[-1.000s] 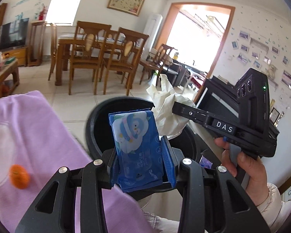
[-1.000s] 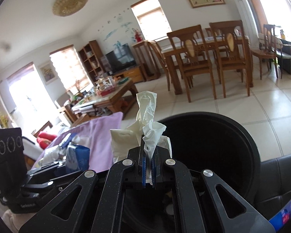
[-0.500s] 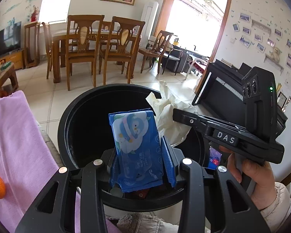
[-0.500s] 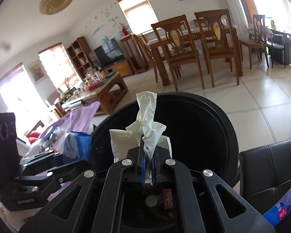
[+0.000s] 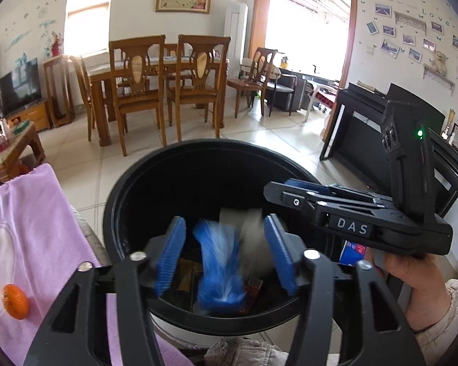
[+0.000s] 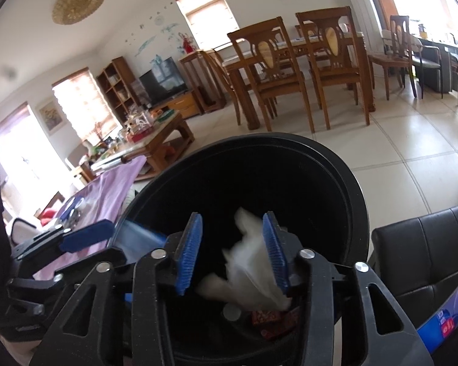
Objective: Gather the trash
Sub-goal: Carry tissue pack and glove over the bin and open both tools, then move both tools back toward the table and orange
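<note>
Trash is seen mid-drop; on the left, the left gripper (image 5: 224,256) is spread wide with nothing held, and the blue tissue pack (image 5: 218,270) is caught blurred between its pads, straight below, over the black bin (image 5: 122,195); further right, the right gripper (image 6: 233,251) is likewise wide open, the white tissue (image 6: 250,271) blurred just beside its right pad; bin bottom is mostly dark, so landing spots can't be made out; an orange (image 5: 14,302) is left on the purple-covered surface (image 5: 33,213), nearer the left gripper.

Blue packet (image 5: 218,267) motion-blurred; white tissue (image 6: 249,270) likewise smeared, shapes unclear
</note>
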`<state>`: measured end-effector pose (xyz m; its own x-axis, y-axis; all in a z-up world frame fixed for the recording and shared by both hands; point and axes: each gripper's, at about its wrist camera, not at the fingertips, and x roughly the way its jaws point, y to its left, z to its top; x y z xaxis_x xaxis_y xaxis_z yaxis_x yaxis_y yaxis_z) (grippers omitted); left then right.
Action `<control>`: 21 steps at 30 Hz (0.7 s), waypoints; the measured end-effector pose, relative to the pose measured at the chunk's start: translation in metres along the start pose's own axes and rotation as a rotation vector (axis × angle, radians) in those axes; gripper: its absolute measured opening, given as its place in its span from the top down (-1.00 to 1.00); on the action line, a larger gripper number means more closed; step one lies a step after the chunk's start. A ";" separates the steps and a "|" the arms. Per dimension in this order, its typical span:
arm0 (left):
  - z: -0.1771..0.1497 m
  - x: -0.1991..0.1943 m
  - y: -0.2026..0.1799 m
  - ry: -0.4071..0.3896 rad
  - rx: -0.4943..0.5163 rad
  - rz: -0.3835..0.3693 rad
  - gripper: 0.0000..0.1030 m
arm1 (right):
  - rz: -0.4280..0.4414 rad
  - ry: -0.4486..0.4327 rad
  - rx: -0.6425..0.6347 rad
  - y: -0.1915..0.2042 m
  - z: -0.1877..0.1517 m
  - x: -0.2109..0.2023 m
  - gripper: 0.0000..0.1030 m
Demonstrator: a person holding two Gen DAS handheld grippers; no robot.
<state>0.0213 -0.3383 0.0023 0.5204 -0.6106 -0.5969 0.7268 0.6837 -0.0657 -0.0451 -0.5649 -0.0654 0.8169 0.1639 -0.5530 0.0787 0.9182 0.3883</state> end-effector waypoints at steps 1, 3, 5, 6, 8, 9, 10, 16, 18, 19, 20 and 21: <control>0.000 -0.004 -0.001 -0.013 0.007 0.012 -0.30 | -0.002 0.001 -0.002 0.001 0.000 0.000 0.15; 0.001 -0.009 -0.003 -0.028 0.019 0.024 -0.32 | -0.008 0.002 -0.005 0.003 -0.001 0.000 0.15; 0.001 -0.016 -0.004 -0.041 0.029 0.028 -0.48 | -0.014 0.003 -0.009 0.005 -0.003 -0.001 0.15; 0.000 -0.018 -0.003 -0.049 0.031 0.031 -0.48 | -0.017 0.005 -0.012 0.007 -0.004 0.000 0.15; 0.001 -0.023 -0.002 -0.062 0.037 0.032 -0.48 | -0.020 0.008 -0.016 0.011 -0.004 0.001 0.15; 0.000 -0.026 -0.001 -0.066 0.036 0.031 -0.48 | -0.022 0.011 -0.020 0.013 -0.005 0.002 0.15; 0.000 -0.027 0.001 -0.069 0.033 0.031 -0.48 | -0.024 0.012 -0.025 0.016 -0.005 0.002 0.15; -0.006 -0.037 0.018 -0.079 -0.005 0.036 -0.48 | -0.022 0.016 -0.052 0.032 0.000 0.008 -0.08; -0.008 -0.043 0.028 -0.084 -0.023 0.044 -0.48 | -0.016 0.018 -0.065 0.041 0.001 0.010 -0.08; -0.012 -0.048 0.036 -0.087 -0.037 0.050 -0.48 | -0.011 0.021 -0.074 0.047 0.001 0.012 -0.08; -0.014 -0.052 0.042 -0.090 -0.048 0.057 -0.48 | -0.007 0.022 -0.085 0.054 0.000 0.013 -0.08; -0.016 -0.055 0.046 -0.094 -0.060 0.066 -0.48 | -0.004 0.023 -0.094 0.060 0.001 0.015 -0.08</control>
<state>0.0191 -0.2668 0.0189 0.6081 -0.5961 -0.5243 0.6629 0.7446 -0.0777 -0.0274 -0.5082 -0.0494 0.8031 0.1673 -0.5719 0.0274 0.9484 0.3159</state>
